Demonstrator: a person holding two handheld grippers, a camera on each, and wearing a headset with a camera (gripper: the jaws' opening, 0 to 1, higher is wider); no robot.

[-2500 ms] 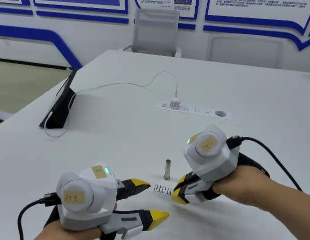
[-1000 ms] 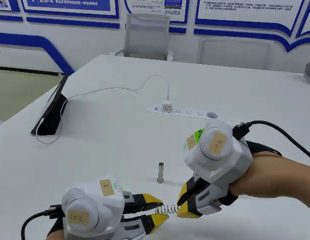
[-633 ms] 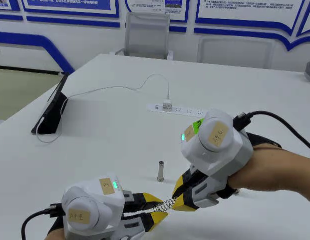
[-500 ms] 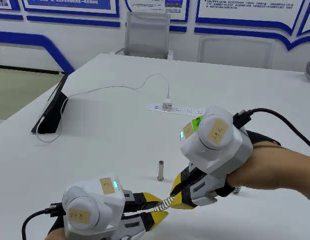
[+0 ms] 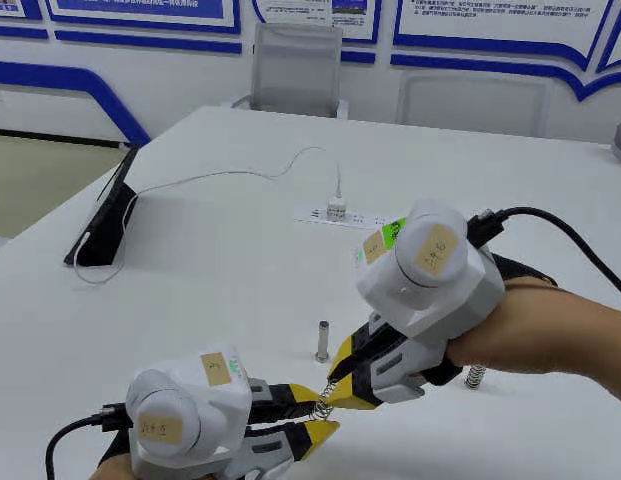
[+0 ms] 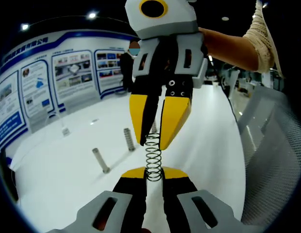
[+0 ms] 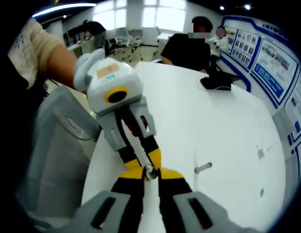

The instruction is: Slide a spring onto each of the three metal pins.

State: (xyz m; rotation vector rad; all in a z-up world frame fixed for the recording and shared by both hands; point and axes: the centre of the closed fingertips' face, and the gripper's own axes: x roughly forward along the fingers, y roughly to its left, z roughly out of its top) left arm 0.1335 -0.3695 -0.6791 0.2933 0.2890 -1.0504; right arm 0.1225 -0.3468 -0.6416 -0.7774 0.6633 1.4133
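Observation:
A small metal spring (image 5: 323,404) is stretched between both grippers just above the white table (image 5: 220,290). My left gripper (image 5: 318,412) is shut on its near end, and my right gripper (image 5: 335,388) is shut on the other end. In the left gripper view the spring (image 6: 152,155) rises from my left gripper (image 6: 151,174) into the yellow jaws of the right gripper (image 6: 157,138). One metal pin (image 5: 322,340) stands upright just behind the grippers; the pin (image 6: 99,160) is to the left, and the pin (image 7: 203,168) appears to the right. A second spring (image 5: 476,376) stands by the right hand.
A white power strip (image 5: 340,215) with a plugged cable lies mid-table. A dark tablet (image 5: 105,225) leans at the left edge. A grey chair (image 5: 295,65) stands behind the table. A person (image 7: 194,43) sits at its end.
The left gripper has taken hold of the spring's free end. The right gripper has moved left and up, so the spring now tilts steeply between the two.

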